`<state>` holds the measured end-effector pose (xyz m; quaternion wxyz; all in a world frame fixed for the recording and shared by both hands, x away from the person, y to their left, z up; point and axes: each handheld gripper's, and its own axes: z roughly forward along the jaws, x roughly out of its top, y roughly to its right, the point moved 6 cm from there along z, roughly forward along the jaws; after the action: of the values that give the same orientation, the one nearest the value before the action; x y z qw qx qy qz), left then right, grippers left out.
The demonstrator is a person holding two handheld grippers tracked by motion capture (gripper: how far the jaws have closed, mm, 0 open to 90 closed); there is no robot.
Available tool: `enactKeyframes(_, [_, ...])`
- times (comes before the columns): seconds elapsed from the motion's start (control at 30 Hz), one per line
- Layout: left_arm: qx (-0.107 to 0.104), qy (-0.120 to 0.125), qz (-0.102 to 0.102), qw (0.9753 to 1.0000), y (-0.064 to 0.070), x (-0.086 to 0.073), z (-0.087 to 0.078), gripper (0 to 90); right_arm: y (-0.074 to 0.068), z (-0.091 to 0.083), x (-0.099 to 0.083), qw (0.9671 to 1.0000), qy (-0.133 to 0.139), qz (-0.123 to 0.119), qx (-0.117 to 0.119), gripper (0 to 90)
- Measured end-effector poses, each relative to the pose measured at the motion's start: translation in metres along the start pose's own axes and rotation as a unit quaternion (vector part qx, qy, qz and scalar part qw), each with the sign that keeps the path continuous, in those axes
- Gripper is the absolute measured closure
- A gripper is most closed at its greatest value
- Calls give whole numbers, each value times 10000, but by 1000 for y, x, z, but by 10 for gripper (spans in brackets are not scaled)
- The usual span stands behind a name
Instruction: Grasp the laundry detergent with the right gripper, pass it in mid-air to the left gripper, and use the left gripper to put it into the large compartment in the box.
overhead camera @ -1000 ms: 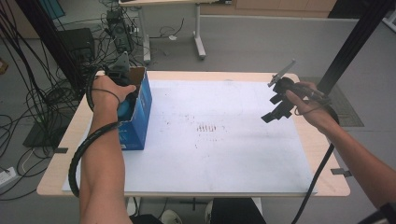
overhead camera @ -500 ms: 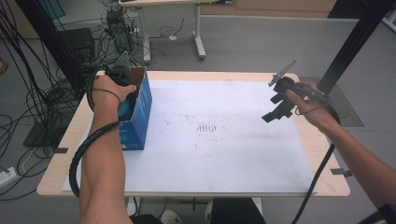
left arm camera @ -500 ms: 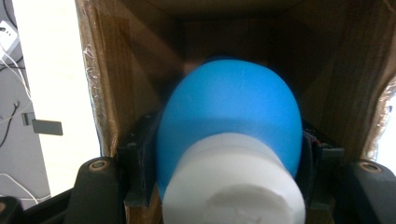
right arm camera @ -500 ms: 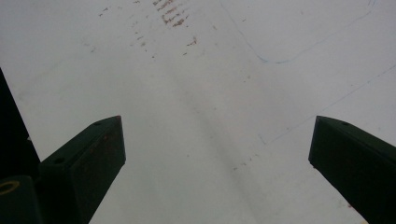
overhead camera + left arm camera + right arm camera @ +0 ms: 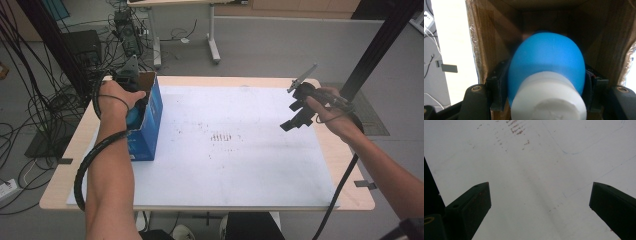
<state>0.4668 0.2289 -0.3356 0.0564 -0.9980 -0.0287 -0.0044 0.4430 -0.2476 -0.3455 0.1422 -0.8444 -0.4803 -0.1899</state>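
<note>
The blue ball-shaped object (image 5: 546, 62), smooth and rounded with a rough white foam-like cylinder (image 5: 549, 97) at its near end, sits clamped between the left gripper (image 5: 546, 85)'s two black jaws, just inside the mouth of a cardboard box (image 5: 499, 32). The box stands at the far left of the table (image 5: 345, 150); its outer faces are printed blue (image 5: 150, 120), its inner walls are bare brown board, and crinkled clear tape runs along the flap edges. In the left gripper view the far end of the blue object is lost in the dark interior, and the white cylinder is cut off by the bottom edge. In the high view only a sliver of blue (image 5: 134, 116) shows past the left hand (image 5: 116, 97), which is curled over the box's open top with the forearm stretched from the near edge.

A white sheet (image 5: 240, 170), smooth and speckled with small reddish-brown marks near its middle, covers most of the pale wooden tabletop. The right gripper (image 5: 295, 117) hovers above the sheet's far right part, held by the right hand (image 5: 330, 112) with the wrist cocked and the jaws angled down towards the left. Its jaws stand wide apart with nothing between them.
</note>
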Motion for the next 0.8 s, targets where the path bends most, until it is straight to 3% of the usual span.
enactKeyframes(0.8, [25,12,-8,10000,1,0,0,351,1,-2,-1,10000,22,23,-17,36])
